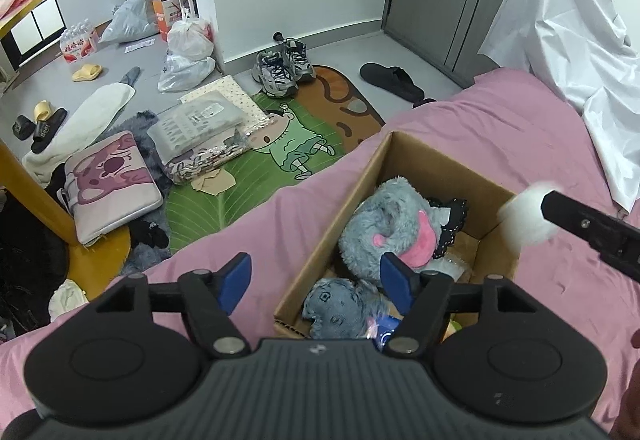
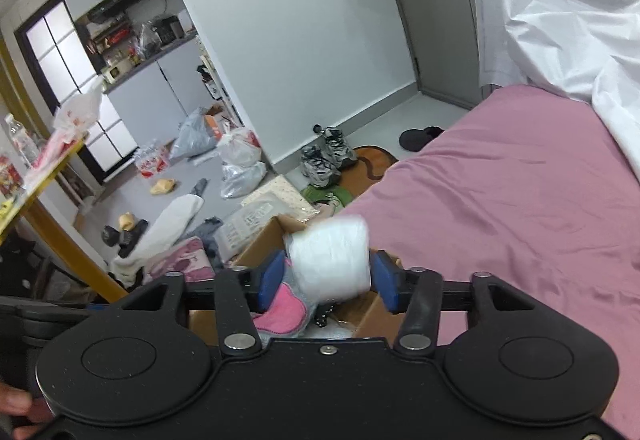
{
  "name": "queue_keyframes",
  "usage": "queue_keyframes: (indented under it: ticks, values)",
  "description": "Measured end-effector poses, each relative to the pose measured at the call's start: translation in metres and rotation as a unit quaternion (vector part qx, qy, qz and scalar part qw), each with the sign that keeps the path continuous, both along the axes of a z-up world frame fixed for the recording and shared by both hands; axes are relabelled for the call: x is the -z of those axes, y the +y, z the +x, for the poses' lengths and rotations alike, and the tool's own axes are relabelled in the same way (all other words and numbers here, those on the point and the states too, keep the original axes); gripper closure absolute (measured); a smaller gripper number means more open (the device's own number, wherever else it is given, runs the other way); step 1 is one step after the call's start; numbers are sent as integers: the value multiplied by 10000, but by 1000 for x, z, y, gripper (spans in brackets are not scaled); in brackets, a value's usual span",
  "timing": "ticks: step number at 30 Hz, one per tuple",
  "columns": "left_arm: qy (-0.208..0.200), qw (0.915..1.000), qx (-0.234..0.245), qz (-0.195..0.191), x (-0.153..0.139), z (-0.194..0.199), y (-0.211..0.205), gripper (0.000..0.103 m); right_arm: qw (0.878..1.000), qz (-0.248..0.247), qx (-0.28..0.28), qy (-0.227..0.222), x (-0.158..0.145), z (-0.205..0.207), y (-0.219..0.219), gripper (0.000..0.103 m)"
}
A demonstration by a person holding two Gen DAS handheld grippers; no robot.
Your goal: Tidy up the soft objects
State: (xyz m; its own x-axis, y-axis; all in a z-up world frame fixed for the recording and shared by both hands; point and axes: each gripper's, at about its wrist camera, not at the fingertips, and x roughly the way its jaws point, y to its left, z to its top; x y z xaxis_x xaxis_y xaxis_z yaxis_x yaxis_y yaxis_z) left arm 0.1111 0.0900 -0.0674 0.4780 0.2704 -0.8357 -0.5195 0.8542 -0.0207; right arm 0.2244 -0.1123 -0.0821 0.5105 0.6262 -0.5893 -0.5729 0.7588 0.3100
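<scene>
An open cardboard box [image 1: 424,156] stands on the pink bed [image 1: 500,128]. Inside lie a grey plush with pink parts [image 1: 384,224] and a smaller grey-blue plush [image 1: 336,304]. My left gripper [image 1: 316,284] hangs over the box's near corner, open, with nothing between its blue pads. A white fluffy soft object [image 2: 328,256] sits between the pads of my right gripper [image 2: 328,280], above the box's edge [image 2: 256,252]. It is blurred, and the pads appear just clear of its sides. The left wrist view shows the same white object [image 1: 524,218] at the tip of a right finger [image 1: 580,224], over the box's far right wall.
A white sheet [image 1: 560,20] drapes over something at the bed's far right. The floor left of the bed holds a cartoon mat [image 1: 280,160], sneakers [image 1: 280,72], packaged bedding [image 1: 200,124], a pink cushion [image 1: 112,184], plastic bags [image 1: 188,40] and a yellow table leg [image 1: 40,200].
</scene>
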Motion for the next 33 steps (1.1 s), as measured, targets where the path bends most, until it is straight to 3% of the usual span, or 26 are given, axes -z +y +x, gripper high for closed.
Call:
queue_keyframes:
  ticks: [6,9,13,15,23,33]
  values:
    - [105,9996,-3,257,-9,-3,-5,25,9996,37,283,-17,-3,-4,-17,48]
    - [149,9994,114,301,-20,-4,-9,18,9981,334,483,163,-5,-5,-38,45]
    - [139,9993,219,286,-33,-8,-12,13,9972,291,587,347,-8,-12,-50,41]
    - [100,9992,272,289,-40,-11,-15,11,9968,352,590,406,-13,-18,-53,31]
    - [13,9990,441,88,-52,-29,-24,6,9980,109,437,451,-39,-49,-54,12]
    - [-334,9986,400,131,-70,-59,-32,1,9971,-152,582,465,-64,-69,-74,4]
